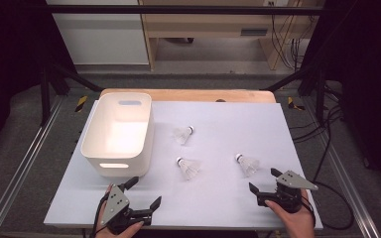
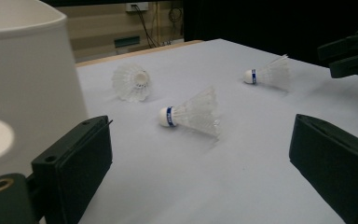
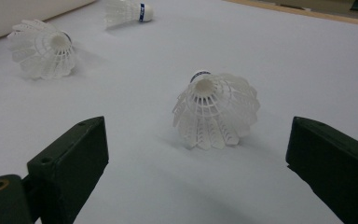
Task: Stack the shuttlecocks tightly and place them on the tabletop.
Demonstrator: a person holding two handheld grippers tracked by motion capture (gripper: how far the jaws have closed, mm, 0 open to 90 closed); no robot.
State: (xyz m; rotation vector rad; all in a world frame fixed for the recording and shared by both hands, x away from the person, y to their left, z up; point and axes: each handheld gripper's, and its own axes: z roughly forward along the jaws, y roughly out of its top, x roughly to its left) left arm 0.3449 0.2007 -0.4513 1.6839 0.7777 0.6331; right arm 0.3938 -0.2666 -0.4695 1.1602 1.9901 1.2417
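Three white shuttlecocks lie on the white table top (image 1: 218, 198): a far one (image 1: 183, 134), a middle one (image 1: 188, 167) and a right one (image 1: 248, 164). My left gripper (image 1: 144, 192) rests open near the front edge, just in front of the white bin (image 1: 119, 134). In the left gripper view the middle shuttlecock (image 2: 191, 114) lies ahead of the jaws, apart from them. My right gripper (image 1: 263, 180) is open at the front right, with nothing held. Its view has the right shuttlecock (image 3: 216, 109) close ahead, feather skirt facing the jaws.
The bin's wall (image 2: 23, 79) stands right beside my left gripper's left jaw. A wooden board edge (image 1: 188, 94) runs along the table's far side. Metal rails (image 1: 25, 163) flank the table. Bare table surface lies between the two grippers.
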